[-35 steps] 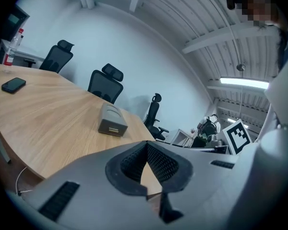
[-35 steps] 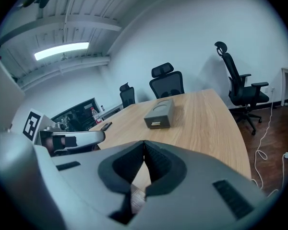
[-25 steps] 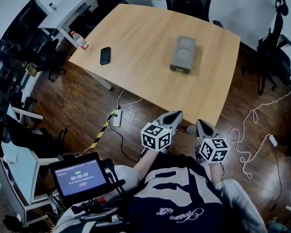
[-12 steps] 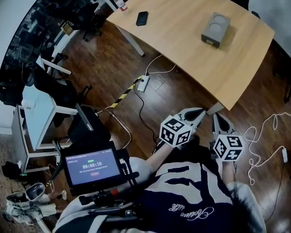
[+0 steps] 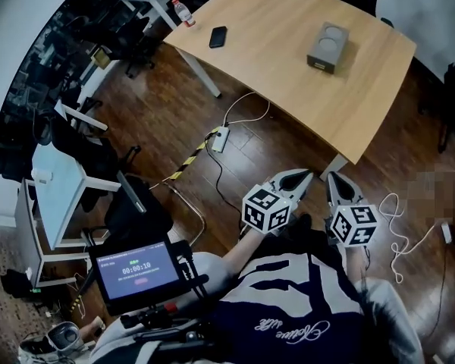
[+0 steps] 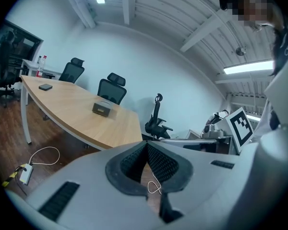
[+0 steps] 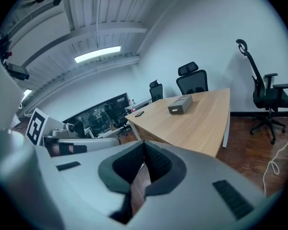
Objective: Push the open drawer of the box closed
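Left tongs (image 5: 304, 176) and right tongs (image 5: 334, 180) stay pinched shut and empty, low by the person's chest, while the head view has swung aside; the box (image 5: 327, 46) sits far off on the worktop (image 5: 269, 40), drawer seemingly yet unpushed.

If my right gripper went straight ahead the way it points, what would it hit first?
Probably the near edge of the wooden table: the right gripper, shut, aims at it, with the grey box farther back. Depth is unclear.
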The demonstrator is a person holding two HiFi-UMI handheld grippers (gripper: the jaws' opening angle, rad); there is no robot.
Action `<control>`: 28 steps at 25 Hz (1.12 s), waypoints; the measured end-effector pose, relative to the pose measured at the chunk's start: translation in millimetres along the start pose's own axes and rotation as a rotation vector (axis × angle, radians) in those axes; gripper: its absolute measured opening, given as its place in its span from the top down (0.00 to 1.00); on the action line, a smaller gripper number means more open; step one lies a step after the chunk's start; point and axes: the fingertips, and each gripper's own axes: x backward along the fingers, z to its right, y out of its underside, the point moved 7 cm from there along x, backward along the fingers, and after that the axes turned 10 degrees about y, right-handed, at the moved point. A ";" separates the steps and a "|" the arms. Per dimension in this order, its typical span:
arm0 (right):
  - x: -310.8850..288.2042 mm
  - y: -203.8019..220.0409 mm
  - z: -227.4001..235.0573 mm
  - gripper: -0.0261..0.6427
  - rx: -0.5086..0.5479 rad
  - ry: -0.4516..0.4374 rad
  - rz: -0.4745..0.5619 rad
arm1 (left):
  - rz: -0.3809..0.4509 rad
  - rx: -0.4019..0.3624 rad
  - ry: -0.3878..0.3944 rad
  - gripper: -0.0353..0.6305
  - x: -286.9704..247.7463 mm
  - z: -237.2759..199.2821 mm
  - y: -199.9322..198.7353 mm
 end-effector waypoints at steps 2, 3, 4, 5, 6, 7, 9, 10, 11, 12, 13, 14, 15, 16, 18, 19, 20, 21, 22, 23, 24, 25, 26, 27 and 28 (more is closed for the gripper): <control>6.4 1.3 -15.1 0.96 0.006 0.006 0.002 | 0.000 -0.007 -0.004 0.94 19.1 5.6 0.5; 9.7 2.5 -23.2 0.96 0.008 0.009 0.002 | 0.003 -0.012 -0.008 0.94 29.4 7.9 -0.1; 11.6 5.3 -30.4 0.96 0.010 0.011 0.000 | 0.008 -0.015 -0.014 0.94 38.8 8.2 0.1; 12.0 9.8 -36.1 0.96 0.009 0.015 -0.002 | 0.014 -0.015 -0.023 0.94 46.9 6.4 1.9; 12.2 15.3 -41.0 0.96 0.005 0.020 -0.005 | 0.020 -0.010 -0.032 0.94 54.5 3.7 5.1; 13.9 21.0 -46.3 0.96 -0.003 0.025 -0.006 | 0.026 -0.002 -0.040 0.94 62.7 2.0 9.6; 23.1 31.5 -60.4 0.96 -0.020 0.032 -0.002 | 0.031 0.012 -0.048 0.94 82.3 4.0 20.3; 28.9 36.1 -68.0 0.96 -0.024 0.037 0.000 | 0.030 0.017 -0.049 0.94 92.2 6.7 26.2; 34.0 40.7 -75.0 0.96 -0.025 0.044 0.002 | 0.026 0.022 -0.048 0.94 101.1 9.4 32.1; 38.1 45.4 -80.6 0.96 -0.028 0.051 0.004 | 0.019 0.027 -0.046 0.94 108.3 11.6 38.1; 41.0 50.0 -84.7 0.96 -0.033 0.058 0.006 | 0.011 0.029 -0.043 0.94 113.5 13.2 43.7; 43.3 54.3 -87.6 0.96 -0.041 0.063 0.008 | 0.002 0.030 -0.038 0.94 117.0 14.3 48.9; 45.8 58.1 -90.0 0.96 -0.048 0.069 0.011 | -0.007 0.029 -0.032 0.94 119.4 15.4 53.5; 49.0 61.4 -92.5 0.96 -0.052 0.075 0.014 | -0.013 0.028 -0.026 0.94 121.7 17.1 57.7; 57.8 66.7 -99.9 0.96 -0.050 0.085 0.026 | -0.022 0.026 -0.015 0.94 128.0 21.9 65.1; 62.2 68.6 -104.2 0.96 -0.046 0.088 0.035 | -0.024 0.024 -0.011 0.94 131.7 24.3 67.7; 66.4 70.1 -108.3 0.96 -0.043 0.091 0.045 | -0.024 0.019 -0.007 0.94 135.1 26.5 69.4; 70.3 71.5 -111.7 0.96 -0.040 0.093 0.054 | -0.023 0.015 -0.002 0.94 137.8 28.7 70.4; 73.9 72.9 -114.1 0.96 -0.039 0.095 0.061 | -0.022 0.010 0.003 0.94 139.6 30.9 71.0; 77.3 74.5 -115.5 0.96 -0.039 0.098 0.066 | -0.020 0.005 0.010 0.94 140.5 33.1 71.1; 80.4 76.1 -116.2 0.96 -0.039 0.102 0.070 | -0.019 0.000 0.018 0.94 140.7 35.3 71.0; 83.3 77.5 -116.2 0.96 -0.041 0.107 0.073 | -0.018 -0.005 0.026 0.94 140.6 37.4 70.9; 85.9 78.8 -115.9 0.96 -0.042 0.113 0.075 | -0.018 -0.009 0.033 0.94 140.4 39.3 71.0; 88.3 80.0 -115.5 0.96 -0.043 0.118 0.077 | -0.019 -0.013 0.038 0.94 140.5 40.9 71.4; 90.5 81.1 -115.2 0.96 -0.043 0.123 0.078 | -0.021 -0.016 0.042 0.94 140.9 42.5 71.9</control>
